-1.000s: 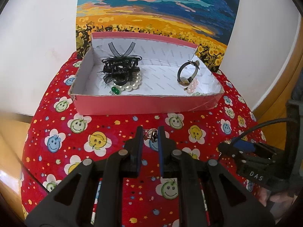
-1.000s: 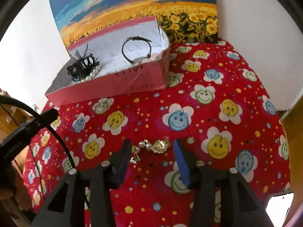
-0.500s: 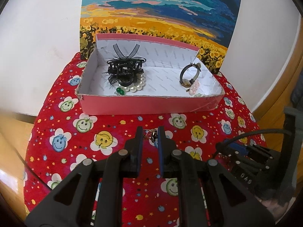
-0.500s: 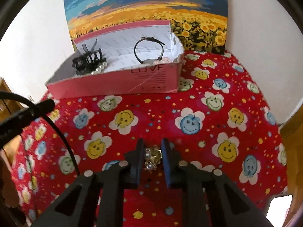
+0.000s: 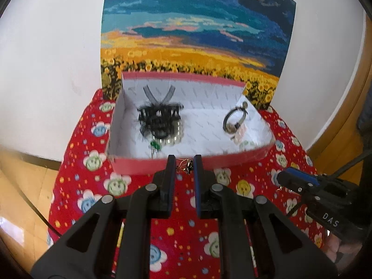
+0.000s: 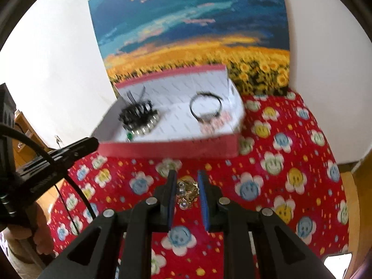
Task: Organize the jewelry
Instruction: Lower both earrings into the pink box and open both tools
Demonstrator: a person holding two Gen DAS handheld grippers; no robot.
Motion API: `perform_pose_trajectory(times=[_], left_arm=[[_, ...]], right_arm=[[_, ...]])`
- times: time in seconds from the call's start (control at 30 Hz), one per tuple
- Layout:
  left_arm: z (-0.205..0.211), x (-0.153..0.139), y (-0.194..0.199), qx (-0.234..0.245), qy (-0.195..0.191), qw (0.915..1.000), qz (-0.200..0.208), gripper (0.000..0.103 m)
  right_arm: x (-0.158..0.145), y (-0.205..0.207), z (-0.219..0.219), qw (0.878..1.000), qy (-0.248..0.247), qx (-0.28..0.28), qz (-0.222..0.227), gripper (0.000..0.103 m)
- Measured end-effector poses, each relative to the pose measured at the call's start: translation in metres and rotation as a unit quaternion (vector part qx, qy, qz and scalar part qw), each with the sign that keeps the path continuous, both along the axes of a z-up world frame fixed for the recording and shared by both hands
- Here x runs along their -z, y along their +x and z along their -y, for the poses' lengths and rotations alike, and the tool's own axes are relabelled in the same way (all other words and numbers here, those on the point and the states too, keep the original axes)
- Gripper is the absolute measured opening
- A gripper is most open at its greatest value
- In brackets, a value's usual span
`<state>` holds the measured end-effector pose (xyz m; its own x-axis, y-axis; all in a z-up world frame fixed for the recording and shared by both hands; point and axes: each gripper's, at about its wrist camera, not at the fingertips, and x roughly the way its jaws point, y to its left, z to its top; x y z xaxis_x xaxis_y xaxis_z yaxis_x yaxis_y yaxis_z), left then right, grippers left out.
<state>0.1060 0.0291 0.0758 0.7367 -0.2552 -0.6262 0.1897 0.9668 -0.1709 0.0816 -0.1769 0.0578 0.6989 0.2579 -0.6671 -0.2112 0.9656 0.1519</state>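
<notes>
A round worktop (image 5: 181, 251) covered in a red cloth printed with smiling flower faces stands against a white wall (image 5: 51, 46). A painting (image 5: 197, 30) of a sunflower field under a blue and orange sky leans on the wall behind it.

At the far side of the worktop, toward twelve o'clock, sits a shallow pink box (image 5: 148, 164) with a white lining. Inside it, at about ten o'clock, a black hair clip (image 5: 159, 118) with a sheer ribbon rests on a pearl bracelet (image 5: 173, 139), with a small green bead (image 5: 154, 144) just beside them. At about two o'clock in the box a dark band (image 5: 233, 121) with a metal clasp stands on edge, touching some pale pink beads (image 5: 240, 137).

In the left wrist view, the left claw (image 5: 184, 165) has its two fingers drawn close together, clamped on a tiny dark earring (image 5: 187, 165) with thin wire, held in front of the near wall of the box. The other handheld tool shows at three o'clock in this view.

In the right wrist view, which is blurred, the right claw (image 6: 187, 186) is clamped on a gold and pearl brooch (image 6: 187, 193), held above the red cloth, near the box but short of it. At eight o'clock in that view a person's hand (image 6: 34, 234) grips the left tool.
</notes>
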Motion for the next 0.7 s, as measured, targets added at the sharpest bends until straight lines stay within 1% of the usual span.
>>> perform_pose_trajectory(times=[0.2, 0.33, 0.53, 0.7], left_arm=[[-0.004, -0.007, 0.028, -0.004, 0.007, 1.0, 0.003, 0.007], [-0.005, 0.0, 0.053, -0.003, 0.006, 0.9999, -0.013, 0.007], [-0.004, 0.018, 0.076, -0.005, 0.008, 0.9992, -0.038, 0.007], [0.001, 0.03, 0.083, -0.01, 0.029, 0.9984, -0.048, 0.008]], right_arm=[[-0.016, 0.03, -0.009, 1.0, 0.006, 0.001, 0.012, 0.02], [-0.018, 0.054, -0.013, 1.0, 0.013, 0.009, 0.011, 0.02], [-0.007, 0.081, -0.014, 1.0, 0.014, 0.023, -0.002, 0.02], [0.006, 0.096, -0.013, 0.999, 0.008, 0.029, -0.013, 0.02]])
